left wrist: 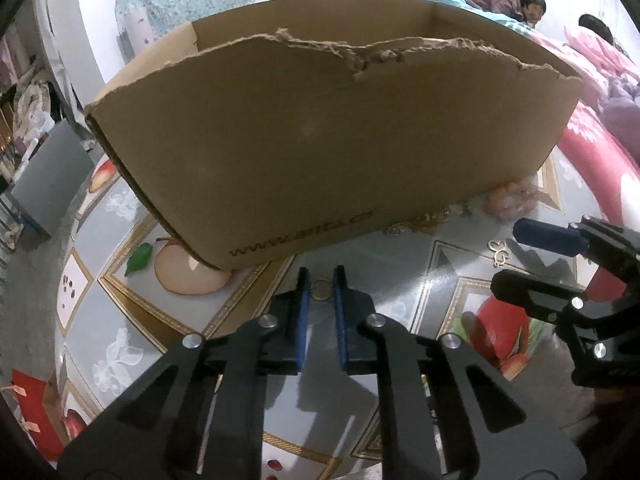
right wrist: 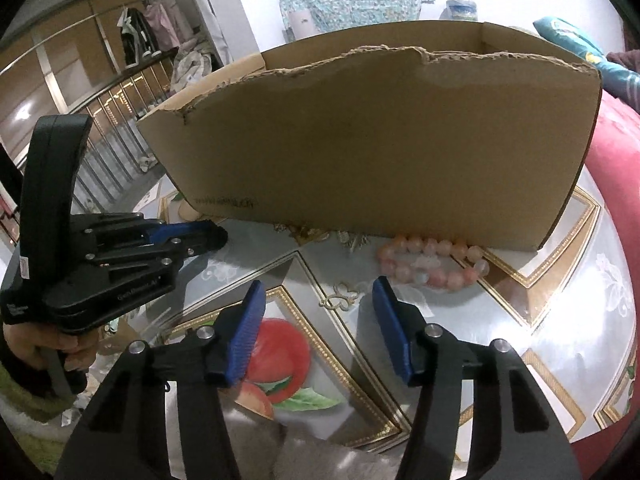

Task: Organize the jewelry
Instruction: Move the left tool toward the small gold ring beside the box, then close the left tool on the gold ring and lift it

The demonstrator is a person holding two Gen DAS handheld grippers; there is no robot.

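Just ahead of the left hand-held gripper (left wrist: 320, 280), between its narrowly parted blue fingertips, a small gold ring (left wrist: 322, 289) lies on the glossy fruit-patterned surface (left wrist: 120, 344); whether the pads touch it I cannot tell. Beyond it stands a torn cardboard box (left wrist: 320, 140). The right hand-held gripper (right wrist: 318, 294) hangs with its jaws spread wide and nothing between them. Just past its fingertips lies a gold butterfly-shaped piece (right wrist: 345, 295), and farther on, against the foot of the box, a pink bead bracelet (right wrist: 434, 262). More gold jewelry (right wrist: 306, 233) sits along the box's base, left of the bracelet.
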